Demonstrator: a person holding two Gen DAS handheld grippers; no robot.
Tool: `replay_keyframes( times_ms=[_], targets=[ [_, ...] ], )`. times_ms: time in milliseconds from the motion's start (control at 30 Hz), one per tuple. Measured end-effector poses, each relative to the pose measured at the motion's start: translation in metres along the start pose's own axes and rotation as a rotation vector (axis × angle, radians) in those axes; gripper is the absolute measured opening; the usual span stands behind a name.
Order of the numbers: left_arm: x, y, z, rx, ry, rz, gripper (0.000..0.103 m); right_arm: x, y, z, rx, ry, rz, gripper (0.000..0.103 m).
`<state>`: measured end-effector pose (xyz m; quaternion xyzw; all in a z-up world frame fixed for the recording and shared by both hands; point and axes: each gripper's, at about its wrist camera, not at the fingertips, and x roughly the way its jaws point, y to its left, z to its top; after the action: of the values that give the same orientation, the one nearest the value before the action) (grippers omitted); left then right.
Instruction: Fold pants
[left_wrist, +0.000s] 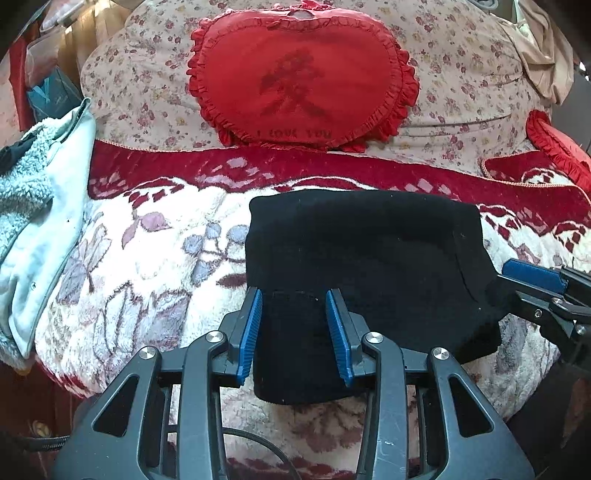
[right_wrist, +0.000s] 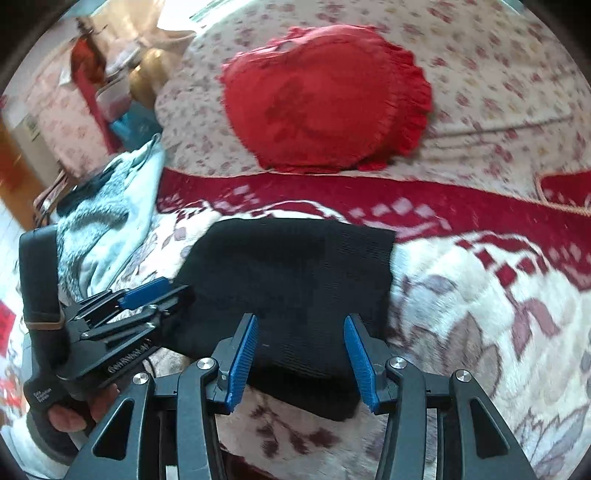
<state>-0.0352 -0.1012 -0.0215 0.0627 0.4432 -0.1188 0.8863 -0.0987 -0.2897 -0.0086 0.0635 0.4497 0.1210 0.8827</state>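
Blanket (left_wrist: 147, 258) bears pants (left_wrist: 362, 251), apparently between jaws.

You see the black pants (left_wrist: 362, 254) folded into a compact, flat rectangle lying on the flowered blanket (left_wrist: 147, 266).

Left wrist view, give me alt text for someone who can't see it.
Folded black pants lie on a floral blanket, with the left gripper open over their near edge. The right gripper enters from the right; a red heart pillow sits behind.

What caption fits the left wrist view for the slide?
Left gripper with jaws open over folded black knit pants on a floral fleece blanket, red heart-shaped ruffled pillow behind.
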Motion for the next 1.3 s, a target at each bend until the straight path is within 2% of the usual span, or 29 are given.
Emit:
replay_keyframes(
  times_ms=[133, 233, 367, 433, 567, 667, 833, 900, 1000, 1067, 1100, 1200, 1267, 1300],
  targets=[
    [0.0, 0.0, -0.001, -0.004, 0.002, -0.002, 0.036, -0.006, 0.01, 0.003, -0.042, -0.026, -0.012, 0.047],
    [0.0, -0.001, -0.004, -0.008, 0.006, -0.01, 0.047, 0.003, 0.01, 0.004, -0.059, 0.005, -0.007, 0.047],
    [0.002, -0.006, -0.007, 0.014, -0.003, 0.003, 0.05, 0.02, 0.003, -0.012, -0.051, 0.06, -0.029, 0.047],
    [0.006, -0.008, -0.009, 0.021, 0.003, 0.001, 0.059, 0.024, -0.001, -0.022, -0.049, 0.058, -0.029, 0.047],
    [0.011, -0.006, -0.011, 0.005, 0.001, -0.003, 0.06, 0.023, 0.003, -0.026, -0.091, 0.048, -0.038, 0.047],
    [0.008, 0.002, -0.007, -0.013, 0.022, -0.05, 0.06, 0.011, -0.012, -0.017, -0.027, 0.021, 0.011, 0.047],
    [0.011, 0.027, 0.003, -0.13, 0.049, -0.148, 0.06, 0.01, -0.05, -0.013, 0.115, -0.001, -0.006, 0.05],
    [0.018, 0.034, 0.006, -0.172, 0.072, -0.173, 0.06, 0.019, -0.063, -0.012, 0.163, 0.018, 0.03, 0.051],
    [0.03, 0.035, 0.008, -0.192, 0.092, -0.209, 0.06, 0.038, -0.077, -0.012, 0.239, 0.03, 0.146, 0.053],
    [0.037, 0.032, 0.008, -0.191, 0.105, -0.229, 0.065, 0.052, -0.083, -0.012, 0.289, 0.036, 0.206, 0.056],
    [0.04, 0.029, 0.008, -0.186, 0.109, -0.242, 0.073, 0.057, -0.082, -0.012, 0.3, 0.039, 0.225, 0.061],
    [0.048, 0.025, 0.008, -0.196, 0.109, -0.258, 0.075, 0.064, -0.076, -0.011, 0.288, 0.006, 0.236, 0.063],
    [0.049, 0.026, 0.009, -0.205, 0.112, -0.272, 0.074, 0.062, -0.075, -0.01, 0.289, 0.0, 0.235, 0.059],
    [0.047, 0.025, 0.011, -0.203, 0.113, -0.278, 0.067, 0.06, -0.074, -0.009, 0.284, -0.003, 0.233, 0.054]
  ],
)
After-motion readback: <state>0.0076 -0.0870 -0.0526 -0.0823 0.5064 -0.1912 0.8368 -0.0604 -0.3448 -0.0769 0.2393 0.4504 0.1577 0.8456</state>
